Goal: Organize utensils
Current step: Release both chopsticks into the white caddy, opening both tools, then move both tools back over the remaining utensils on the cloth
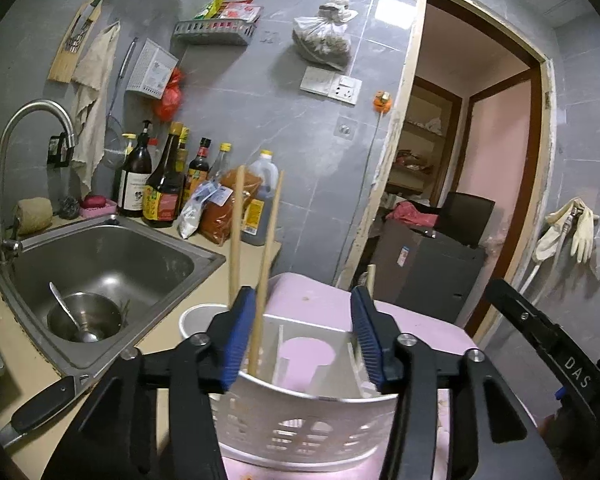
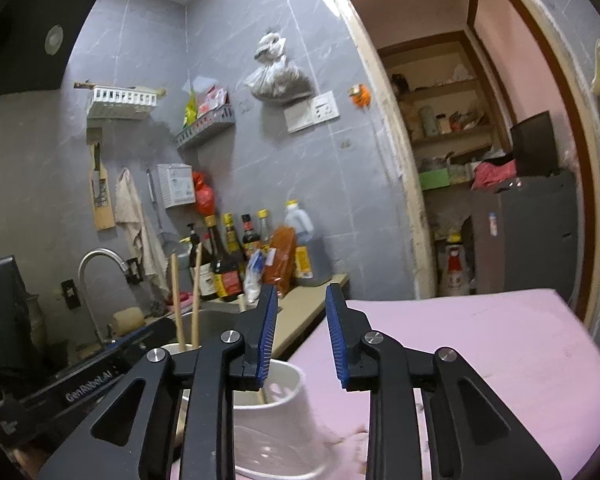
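A white slotted utensil holder [image 1: 300, 420] stands on a pink mat [image 1: 320, 292], right under my left gripper [image 1: 300, 340]. The left gripper is open and empty, its blue pads either side of the holder's rim. Two wooden chopsticks [image 1: 268, 264] stand upright in the holder's left compartment, and a third chopstick tip [image 1: 371, 276] shows at its right. In the right wrist view the holder [image 2: 276, 420] sits below my open, empty right gripper [image 2: 302, 340], with the chopsticks [image 2: 196, 300] to its left. A metal spoon [image 1: 66, 312] lies in a steel bowl [image 1: 84, 316] in the sink.
The steel sink [image 1: 112, 256] with a tap [image 1: 32, 152] is at left. Sauce bottles [image 1: 164, 188] and bags stand against the tiled wall. A black-handled knife [image 1: 40, 404] lies at the sink's front edge. A doorway [image 1: 460, 160] opens at right.
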Motion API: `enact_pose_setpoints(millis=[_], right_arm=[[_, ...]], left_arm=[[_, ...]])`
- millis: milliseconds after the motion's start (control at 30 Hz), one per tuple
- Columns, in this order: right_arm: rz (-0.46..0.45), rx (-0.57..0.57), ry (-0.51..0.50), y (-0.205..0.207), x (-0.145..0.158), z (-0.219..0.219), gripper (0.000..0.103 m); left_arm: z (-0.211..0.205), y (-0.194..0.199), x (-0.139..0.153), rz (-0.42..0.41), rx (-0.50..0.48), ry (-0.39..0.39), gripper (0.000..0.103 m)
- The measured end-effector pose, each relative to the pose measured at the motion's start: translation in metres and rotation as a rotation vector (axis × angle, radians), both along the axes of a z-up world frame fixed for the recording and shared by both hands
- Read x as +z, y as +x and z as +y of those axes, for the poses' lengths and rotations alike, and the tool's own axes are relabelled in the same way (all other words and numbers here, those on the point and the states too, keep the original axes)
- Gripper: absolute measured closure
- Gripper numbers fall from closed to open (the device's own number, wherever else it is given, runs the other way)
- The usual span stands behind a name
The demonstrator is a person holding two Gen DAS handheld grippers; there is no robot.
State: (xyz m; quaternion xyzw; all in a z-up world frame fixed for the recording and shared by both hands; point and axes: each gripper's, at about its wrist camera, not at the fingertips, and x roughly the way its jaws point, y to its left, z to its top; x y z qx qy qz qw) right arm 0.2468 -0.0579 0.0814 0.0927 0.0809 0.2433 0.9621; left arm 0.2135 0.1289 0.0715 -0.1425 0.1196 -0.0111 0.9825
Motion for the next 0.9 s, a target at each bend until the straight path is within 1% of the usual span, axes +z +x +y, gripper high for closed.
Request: enact_pose_setpoints(millis=[33, 100, 133, 200, 233, 267, 300, 333, 367, 400, 567, 633, 667, 900], right_arm=[[-0.007, -0.009, -0.003, -0.003, 0.002, -0.005, 0.075], [-0.021, -0.025, -0.011, -0.009, 0.005, -0.015, 0.064], [-0.029, -0.037, -0.017, -0.013, 0.007, -0.021, 0.063], [-0.036, -0.052, -0.027, -0.018, 0.009, -0.031, 0.06], [-0.042, -0.064, -0.034, -0.022, 0.01, -0.038, 0.056], [-0.048, -0.074, -0.039, -0.026, 0.011, -0.043, 0.051], [-0.054, -0.084, -0.044, -0.03, 0.011, -0.049, 0.047], [-0.058, -0.093, -0.048, -0.032, 0.012, -0.053, 0.045], [-0.063, -0.109, -0.055, -0.036, 0.012, -0.059, 0.037], [-0.067, -0.118, -0.057, -0.039, 0.012, -0.064, 0.031], [-0.084, -0.154, -0.075, -0.052, 0.013, -0.085, 0.015], [-0.089, -0.169, -0.083, -0.056, 0.013, -0.091, 0.007], [-0.089, -0.174, -0.084, -0.058, 0.013, -0.095, 0.0], [-0.104, -0.214, -0.112, -0.072, 0.012, -0.115, 0.0]], left_arm=[[-0.003, -0.001, 0.002, -0.001, -0.004, 0.0, 0.05], [-0.008, -0.004, 0.006, -0.009, -0.019, -0.001, 0.043], [-0.011, -0.006, 0.008, -0.012, -0.025, 0.001, 0.04], [-0.017, -0.009, 0.012, -0.018, -0.041, 0.006, 0.03], [-0.021, -0.01, 0.013, -0.023, -0.052, 0.009, 0.028], [-0.023, -0.012, 0.015, -0.027, -0.059, 0.013, 0.023], [-0.028, -0.014, 0.016, -0.031, -0.066, 0.019, 0.018], [-0.03, -0.014, 0.018, -0.034, -0.069, 0.025, 0.016], [-0.033, -0.016, 0.019, -0.038, -0.073, 0.03, 0.013], [-0.037, -0.017, 0.02, -0.043, -0.079, 0.036, 0.01], [-0.052, -0.022, 0.022, -0.058, -0.095, 0.062, 0.002], [-0.058, -0.023, 0.022, -0.061, -0.102, 0.072, 0.002], [-0.061, -0.023, 0.022, -0.061, -0.106, 0.077, 0.002], [-0.081, -0.028, 0.016, -0.059, -0.142, 0.103, 0.002]])
